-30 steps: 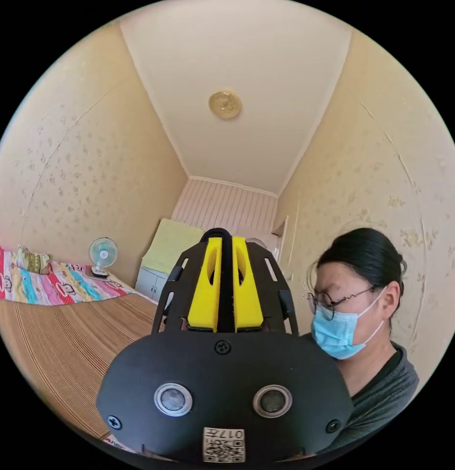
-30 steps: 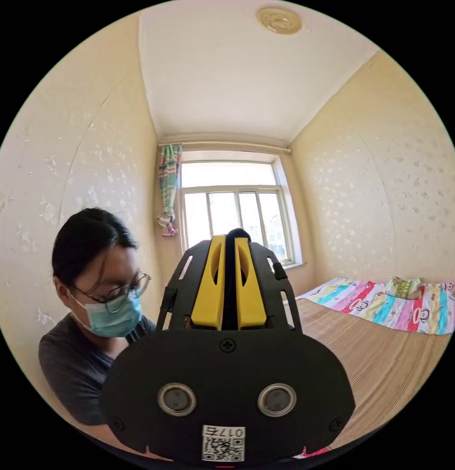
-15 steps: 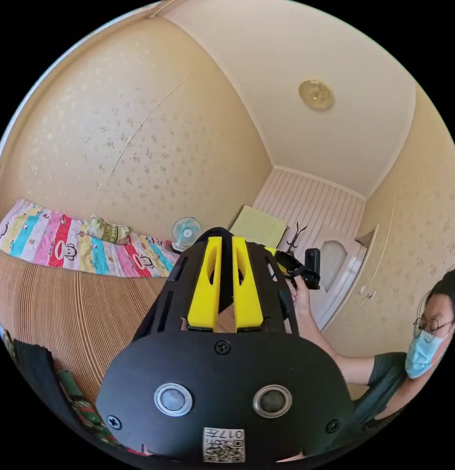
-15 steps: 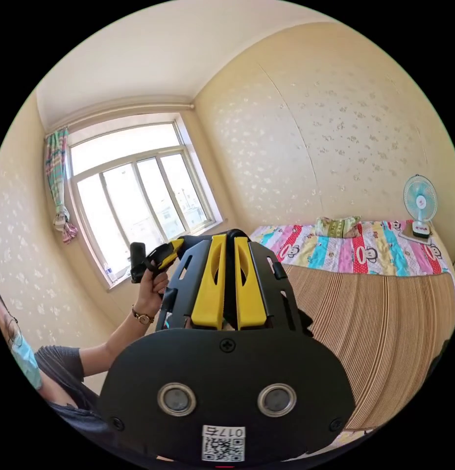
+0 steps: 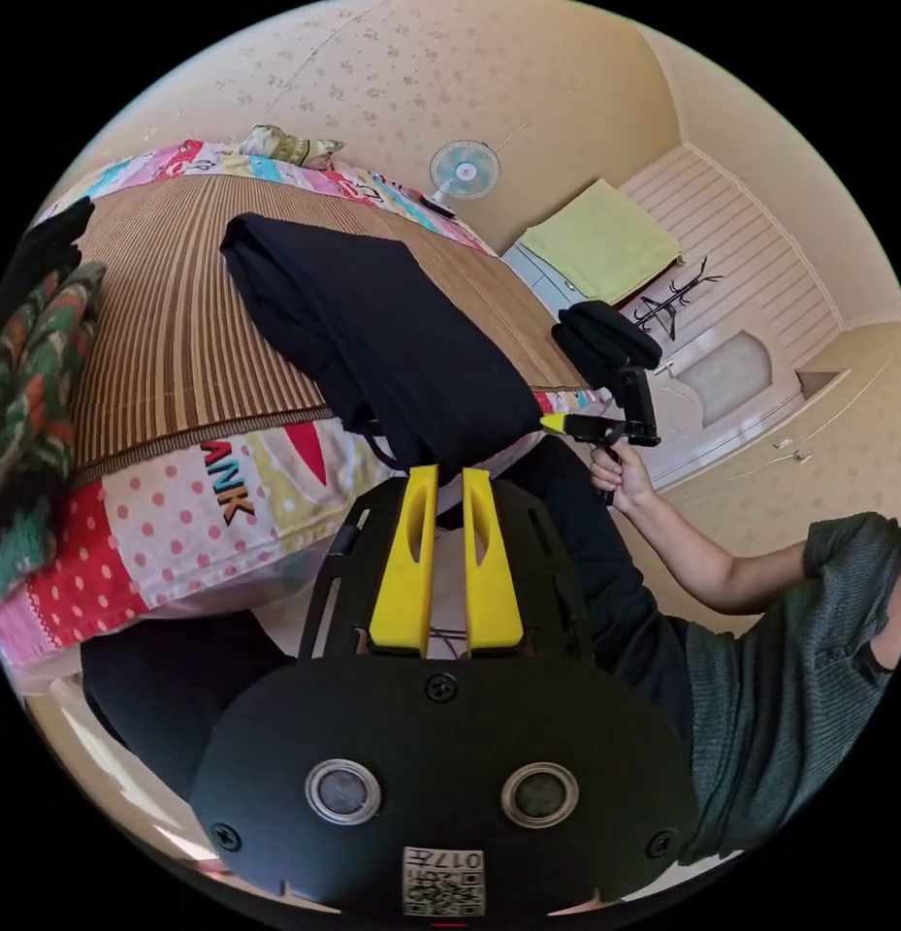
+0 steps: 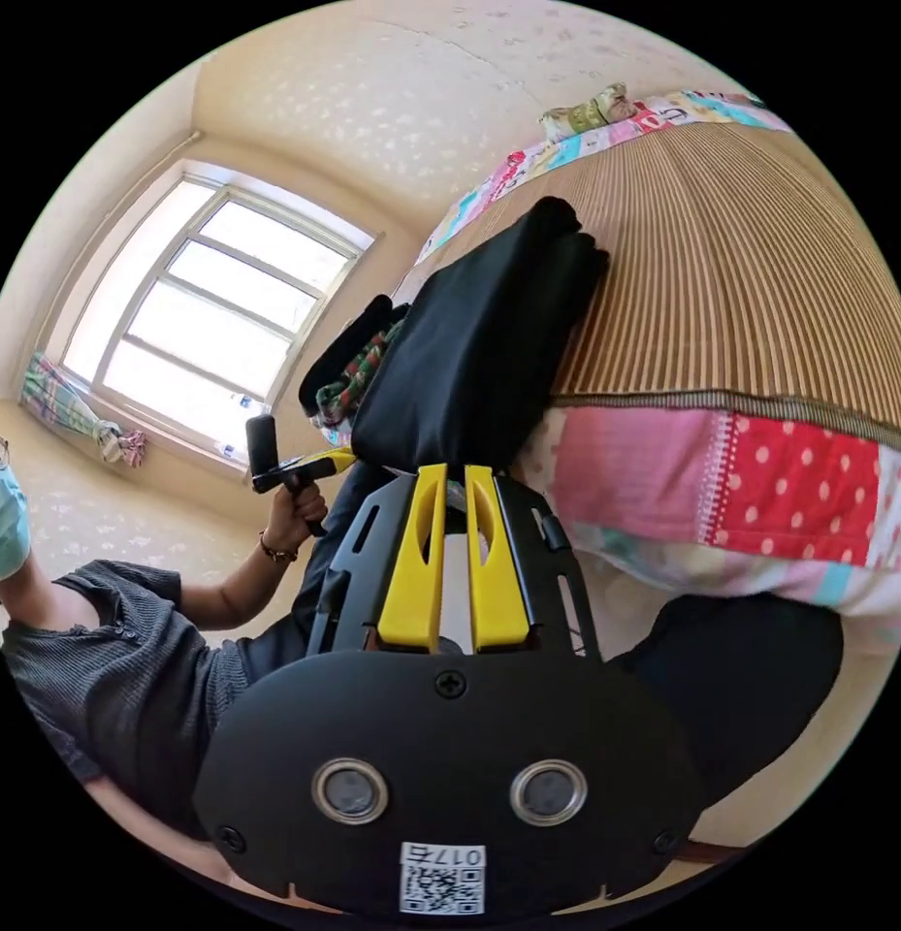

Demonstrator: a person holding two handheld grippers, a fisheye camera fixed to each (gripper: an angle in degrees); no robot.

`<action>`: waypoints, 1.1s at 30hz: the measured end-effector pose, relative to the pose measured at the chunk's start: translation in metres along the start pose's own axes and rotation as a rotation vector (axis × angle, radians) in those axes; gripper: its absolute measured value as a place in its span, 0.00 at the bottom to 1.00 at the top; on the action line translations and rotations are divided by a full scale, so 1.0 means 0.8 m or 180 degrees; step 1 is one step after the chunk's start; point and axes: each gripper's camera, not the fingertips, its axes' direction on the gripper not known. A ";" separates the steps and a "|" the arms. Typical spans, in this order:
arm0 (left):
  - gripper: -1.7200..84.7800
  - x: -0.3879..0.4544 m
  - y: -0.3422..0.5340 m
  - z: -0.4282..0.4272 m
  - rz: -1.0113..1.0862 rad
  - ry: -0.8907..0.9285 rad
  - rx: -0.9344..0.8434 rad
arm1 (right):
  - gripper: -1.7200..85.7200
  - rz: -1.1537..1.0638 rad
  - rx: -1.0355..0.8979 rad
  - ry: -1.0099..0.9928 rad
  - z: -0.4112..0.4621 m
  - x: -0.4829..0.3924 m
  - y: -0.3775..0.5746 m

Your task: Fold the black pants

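Black pants [image 5: 382, 330] just beyond left gripper [image 5: 448, 475] and right gripper [image 6: 453, 472]; fingers slightly parted, empty. Grab waistband corners evenly.

**Room bits, non-task**

Striped bamboo mat [image 5: 169, 320] covers bed top; patchwork sheet [image 5: 178, 524] w/ polka dots hangs over bed edge. Small fan [image 5: 463, 172] at far side of bed, nr wall. Green cloth [image 5: 591, 238] lies on a cabinet beside bed. Patterned pillow [image 6: 581, 112] at wall end of mat. Window [image 6: 203, 320] bright, curtain [image 6: 67, 412] tied at its side. Green-red patterned garment [image 5: 28, 388] sits at mat's edge.
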 end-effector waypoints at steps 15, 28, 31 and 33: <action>0.25 -0.168 -0.207 -0.002 -0.1394 -0.0016 0.0505 | 0.25 0.0427 0.0326 -0.0055 0.095 0.062 -0.167; 0.14 -0.116 -0.283 -0.081 -0.0810 0.0369 -0.0206 | 0.15 0.0094 -0.0393 -0.1661 0.209 0.031 -0.219; 0.14 -0.082 -0.304 -0.181 -0.0533 0.0016 -0.0172 | 0.15 -0.0113 -0.0229 -0.1979 0.229 -0.024 -0.235; 0.14 -0.064 -0.314 -0.254 -0.0371 -0.0175 -0.0100 | 0.14 -0.0367 -0.0123 -0.2119 0.250 -0.090 -0.258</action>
